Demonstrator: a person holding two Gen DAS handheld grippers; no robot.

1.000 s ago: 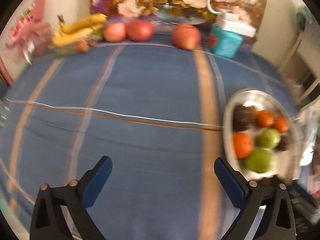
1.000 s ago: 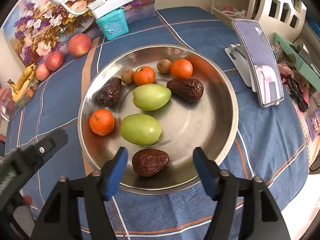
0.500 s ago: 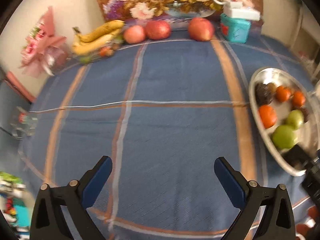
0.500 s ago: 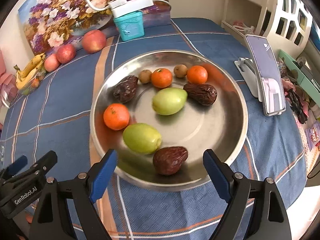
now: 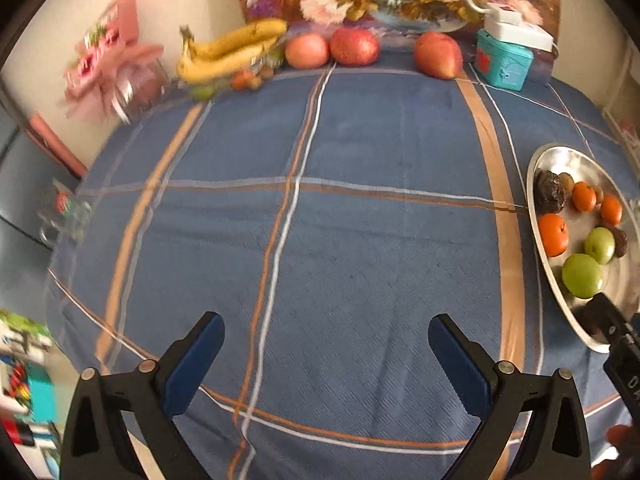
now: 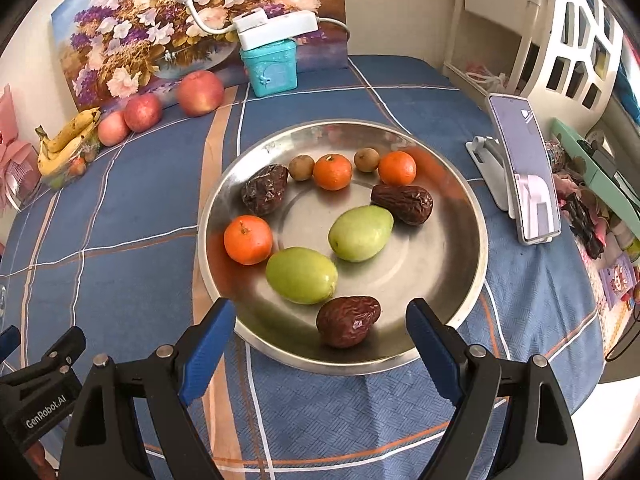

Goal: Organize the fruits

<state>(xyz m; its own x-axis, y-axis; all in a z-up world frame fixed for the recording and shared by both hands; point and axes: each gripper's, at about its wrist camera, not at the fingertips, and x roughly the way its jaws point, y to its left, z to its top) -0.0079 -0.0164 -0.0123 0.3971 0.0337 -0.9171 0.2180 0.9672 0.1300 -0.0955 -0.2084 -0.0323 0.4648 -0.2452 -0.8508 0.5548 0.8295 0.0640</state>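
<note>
Fruit sits in a round steel tray [image 6: 460,184] on the blue plaid tabletop [image 6: 132,200]: 3 oranges, 2 green fruits, 3 dark wrinkled dates, 2 small brown fruits. Right tongs [image 6: 320,332] hang spread wide over the tray's near rim, nothing between the pads; the nearest date [image 6: 348,320] lies just ahead, betw. the tips, not touched. A green fruit [image 6: 302,275] lies just beyond it, w/ an orange [image 6: 248,240] to its left. Left tongs [image 5: 326,350] also spread wide, empty, over bare cloth; tray at far right of that view. At the tabletop's far edge: bananas [image 5: 230,52], 3 red apples [image 5: 354,46], a teal box [image 6: 270,66]. Phone on stand [image 6: 520,168] right of tray.
</note>
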